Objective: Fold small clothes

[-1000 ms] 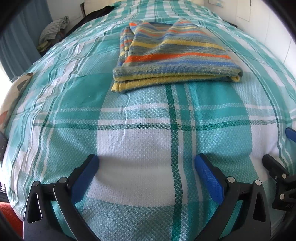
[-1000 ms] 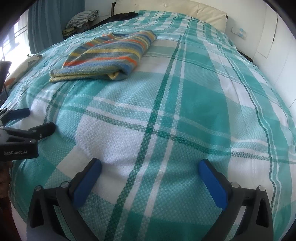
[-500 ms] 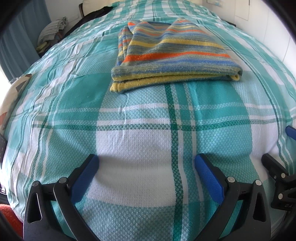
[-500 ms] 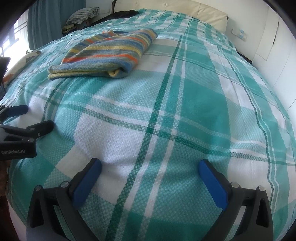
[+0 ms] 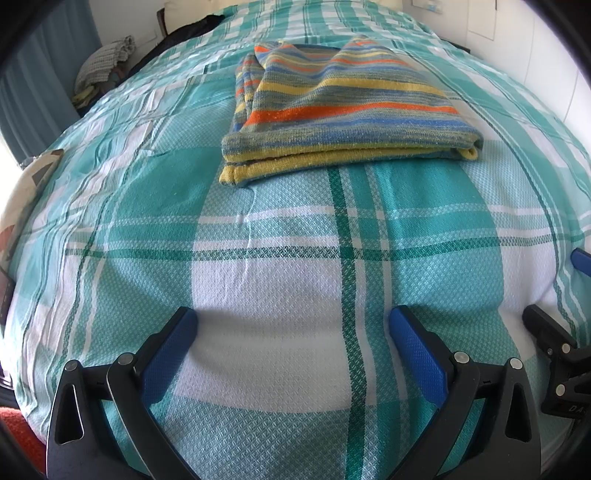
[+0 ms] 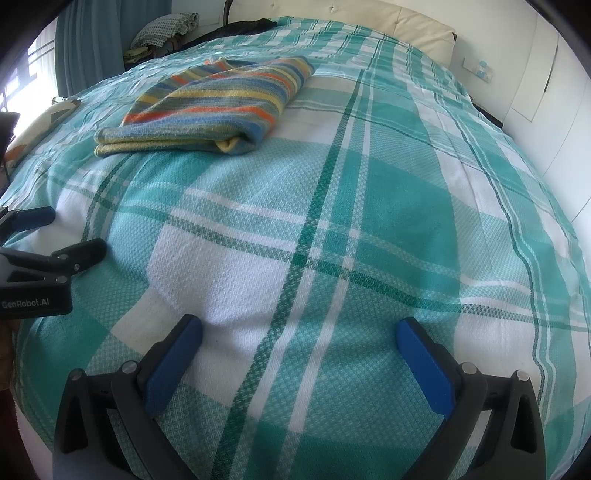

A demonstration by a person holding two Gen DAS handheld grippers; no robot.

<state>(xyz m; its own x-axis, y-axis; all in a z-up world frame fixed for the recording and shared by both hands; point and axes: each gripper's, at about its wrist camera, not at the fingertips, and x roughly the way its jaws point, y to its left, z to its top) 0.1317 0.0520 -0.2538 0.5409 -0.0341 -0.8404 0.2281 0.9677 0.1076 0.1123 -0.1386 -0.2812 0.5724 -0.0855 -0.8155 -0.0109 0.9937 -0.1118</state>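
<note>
A striped knitted garment (image 5: 340, 110), in yellow, orange, blue and grey, lies folded flat on the teal plaid bedspread (image 5: 280, 288). It also shows in the right wrist view (image 6: 218, 107), up and to the left. My left gripper (image 5: 291, 325) is open and empty, low over the bedspread, well short of the garment's near yellow hem. My right gripper (image 6: 299, 332) is open and empty, over bare bedspread to the right of the left one. The right gripper's fingers (image 5: 546, 332) show at the right edge of the left view.
A cushion (image 5: 26, 184) lies at the bed's left edge. A pile of clothes (image 6: 166, 33) and a dark item (image 6: 243, 26) sit at the far left by a blue curtain. A cream headboard (image 6: 369, 14) and white wall panels bound the bed at the far end and on the right.
Both grippers have moved slightly forward toward the folded garment, which now looks a little larger and nearer. Both stay open. The garment has not moved.
</note>
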